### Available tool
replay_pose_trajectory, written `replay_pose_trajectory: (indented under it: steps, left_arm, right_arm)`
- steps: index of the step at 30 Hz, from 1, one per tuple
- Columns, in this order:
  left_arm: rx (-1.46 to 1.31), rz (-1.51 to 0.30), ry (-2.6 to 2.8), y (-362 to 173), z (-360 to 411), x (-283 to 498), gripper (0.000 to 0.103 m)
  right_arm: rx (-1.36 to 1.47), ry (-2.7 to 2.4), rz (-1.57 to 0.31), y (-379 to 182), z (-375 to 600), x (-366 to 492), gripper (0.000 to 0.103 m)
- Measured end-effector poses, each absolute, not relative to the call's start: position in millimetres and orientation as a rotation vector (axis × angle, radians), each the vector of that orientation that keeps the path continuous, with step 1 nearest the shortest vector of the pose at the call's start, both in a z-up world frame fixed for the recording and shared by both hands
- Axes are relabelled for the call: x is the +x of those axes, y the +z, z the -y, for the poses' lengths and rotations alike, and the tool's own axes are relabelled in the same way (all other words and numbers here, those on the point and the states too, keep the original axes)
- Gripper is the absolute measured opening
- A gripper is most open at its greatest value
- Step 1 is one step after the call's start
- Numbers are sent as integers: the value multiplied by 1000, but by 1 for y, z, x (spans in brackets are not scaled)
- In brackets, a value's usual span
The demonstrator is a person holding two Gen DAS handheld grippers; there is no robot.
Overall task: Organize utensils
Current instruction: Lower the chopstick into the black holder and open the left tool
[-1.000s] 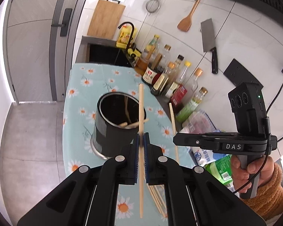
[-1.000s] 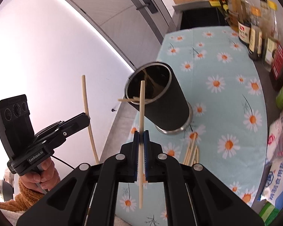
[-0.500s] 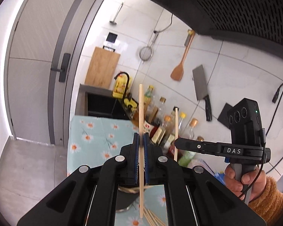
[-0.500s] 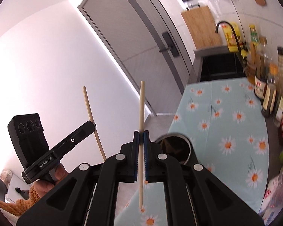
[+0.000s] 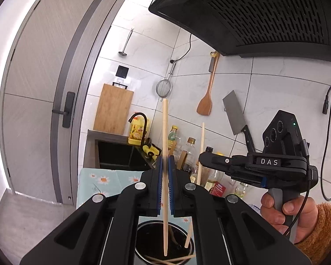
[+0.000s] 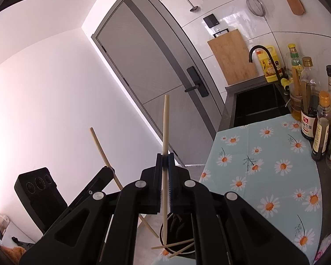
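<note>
My left gripper point(image 5: 164, 165) is shut on a wooden chopstick point(image 5: 164, 132) held upright, its lower tip inside the black utensil cup point(image 5: 143, 238) below. My right gripper point(image 6: 164, 163) is shut on another wooden chopstick point(image 6: 165, 128), also upright, its lower end at the rim of the same cup point(image 6: 176, 248). The right gripper also shows in the left wrist view point(image 5: 204, 155) with its chopstick point(image 5: 201, 139). The left gripper shows in the right wrist view point(image 6: 106, 172) with its chopstick point(image 6: 99, 143). Several chopsticks lie in the cup point(image 5: 176, 259).
A daisy-patterned cloth point(image 6: 275, 165) covers the counter. Sauce and oil bottles point(image 6: 309, 114) line the right wall. A sink point(image 6: 258, 103) with a black faucet sits behind. A cutting board point(image 5: 113, 108), strainer, spatula and cleaver point(image 5: 236, 114) hang on the tiled wall.
Both grippers have tilted up from looking down at the cup to level, bringing their chopsticks upright over it. The chopsticks' lower tips have dropped into the cup.
</note>
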State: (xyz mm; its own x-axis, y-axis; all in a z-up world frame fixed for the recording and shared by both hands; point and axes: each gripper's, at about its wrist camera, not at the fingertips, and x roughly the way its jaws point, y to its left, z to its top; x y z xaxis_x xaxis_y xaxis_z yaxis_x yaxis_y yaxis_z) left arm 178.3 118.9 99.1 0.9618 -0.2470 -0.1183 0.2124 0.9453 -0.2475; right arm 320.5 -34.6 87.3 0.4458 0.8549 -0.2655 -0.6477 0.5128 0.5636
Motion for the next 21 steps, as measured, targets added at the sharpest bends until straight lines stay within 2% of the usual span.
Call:
replay_pose_trajectory:
  steps: [8, 15, 16, 17, 19, 21]
  left_arm:
    - [-231, -176, -220, 68, -119, 195, 4]
    - [-241, -224, -214, 49, -121, 202, 5]
    - [-243, -229, -214, 49, -121, 203, 5]
    - [-244, -230, -213, 48, -120, 202, 5]
    - [-231, -236, -210, 47, -118, 202, 5]
    - [-228, -239, -212, 47, -118, 200, 5]
  right_arm:
    - [374, 967, -551, 53, 25, 327, 6]
    - [231, 974, -539, 37, 7, 315, 7]
    - [212, 968, -536, 35, 5, 314, 9]
    - [205, 969, -536, 34, 4, 313, 19]
    - [212, 973, -538, 30, 3, 312, 30]
    - [222, 970, -542, 29, 5, 312, 30]
